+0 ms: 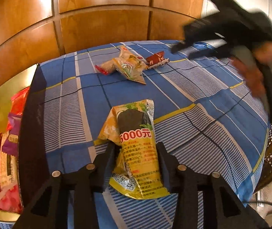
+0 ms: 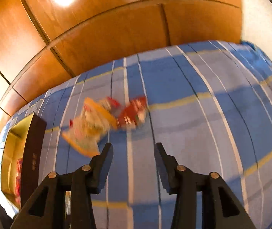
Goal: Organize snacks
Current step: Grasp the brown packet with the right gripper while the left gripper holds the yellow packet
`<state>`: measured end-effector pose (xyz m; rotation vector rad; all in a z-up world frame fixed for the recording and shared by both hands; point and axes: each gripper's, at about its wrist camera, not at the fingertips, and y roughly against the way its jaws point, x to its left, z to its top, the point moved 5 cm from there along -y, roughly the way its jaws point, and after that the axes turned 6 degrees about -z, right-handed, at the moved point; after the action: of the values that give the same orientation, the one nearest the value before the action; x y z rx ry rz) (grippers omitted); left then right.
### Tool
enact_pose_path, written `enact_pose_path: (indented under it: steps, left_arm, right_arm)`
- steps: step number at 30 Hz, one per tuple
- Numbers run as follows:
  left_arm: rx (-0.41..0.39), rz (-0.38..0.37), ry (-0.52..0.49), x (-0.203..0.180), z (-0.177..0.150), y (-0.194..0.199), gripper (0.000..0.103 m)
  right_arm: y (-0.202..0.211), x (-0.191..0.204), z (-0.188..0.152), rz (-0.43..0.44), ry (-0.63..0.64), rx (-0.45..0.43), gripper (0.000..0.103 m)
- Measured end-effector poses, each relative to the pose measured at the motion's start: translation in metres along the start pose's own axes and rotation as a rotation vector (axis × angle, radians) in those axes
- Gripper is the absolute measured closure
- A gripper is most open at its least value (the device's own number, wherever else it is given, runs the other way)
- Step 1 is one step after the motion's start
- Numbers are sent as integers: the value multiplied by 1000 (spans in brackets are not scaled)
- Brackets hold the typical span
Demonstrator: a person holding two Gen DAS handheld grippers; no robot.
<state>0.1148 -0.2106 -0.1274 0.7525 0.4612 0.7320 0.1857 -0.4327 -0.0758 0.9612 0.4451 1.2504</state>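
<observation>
**Meanwhile: one packet between the left fingers, right gripper empty**

Leftmost, a dark box [image 1: 30,133] with a gold lining holds red and purple snack packets [image 1: 4,156]. Beside it, on the blue checked cloth [image 1: 202,99], the left gripper [image 1: 136,148] has a yellow snack packet [image 1: 136,148] between its fingers; whether they press it I cannot tell. Further back lies a small heap of packets [image 1: 128,64]. On the right, the right gripper [image 2: 134,148] stands parted, nothing between its fingers, near that blurred heap.
</observation>
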Motion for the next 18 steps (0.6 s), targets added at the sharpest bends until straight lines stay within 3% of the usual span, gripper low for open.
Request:
enact_pose_path:
  steps: [6, 12, 15, 18]
  left_arm:
    - [-7, -4, -25, -2, 3, -6, 48]
    - [-35, -2, -29, -3, 1, -7, 48]
    - [-49, -11, -12, -1, 0, -6, 51]
    - [-61, -10, 3, 1, -2, -4, 55]
  right_arm:
    - [-51, 14, 47, -78, 13, 93, 56]
    - [-93, 31, 46, -186, 139, 197, 56]
    - [-87, 29, 38, -207, 183, 177, 74]
    - [-65, 15, 24, -170, 154, 169, 77]
